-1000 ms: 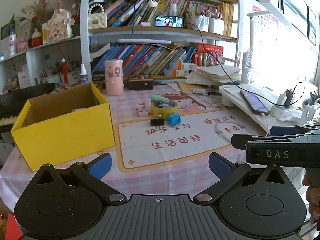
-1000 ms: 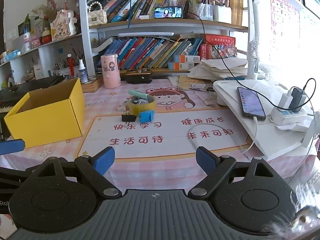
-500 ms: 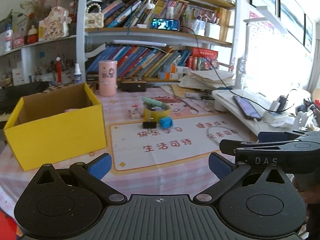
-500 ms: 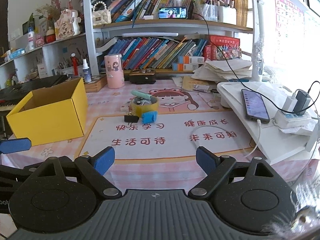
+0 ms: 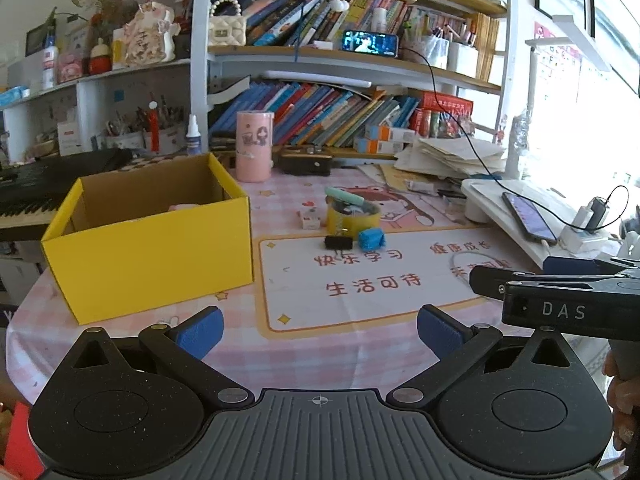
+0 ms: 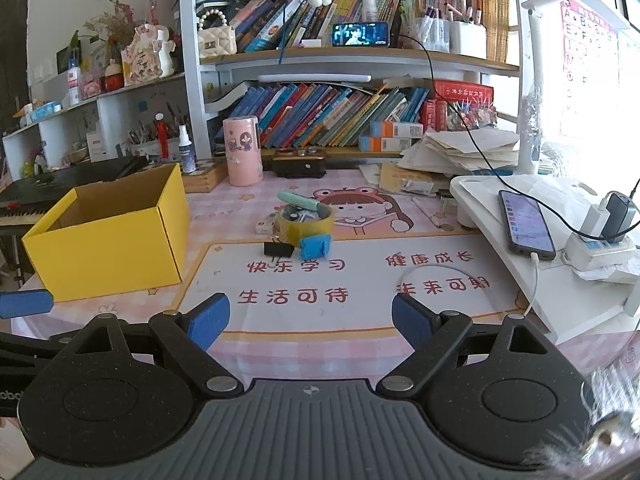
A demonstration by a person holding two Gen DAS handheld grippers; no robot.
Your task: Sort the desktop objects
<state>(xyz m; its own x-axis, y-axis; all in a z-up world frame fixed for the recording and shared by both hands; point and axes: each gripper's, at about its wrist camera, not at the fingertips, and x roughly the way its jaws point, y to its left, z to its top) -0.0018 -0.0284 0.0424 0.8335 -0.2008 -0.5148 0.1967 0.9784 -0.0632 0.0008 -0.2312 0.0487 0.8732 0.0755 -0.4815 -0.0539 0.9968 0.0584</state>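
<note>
Lying well beyond both jaws: binder clip (image 6: 279, 249)

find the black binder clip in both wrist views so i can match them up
Left wrist: black binder clip lies just right of centre, on the desk mat's upper edge, left of the blue wrapped piece.
Right wrist: the clip lies left of centre, again left of the blue piece.
Shared landmark: the yellow tape roll sits just behind the clip in both.
</note>
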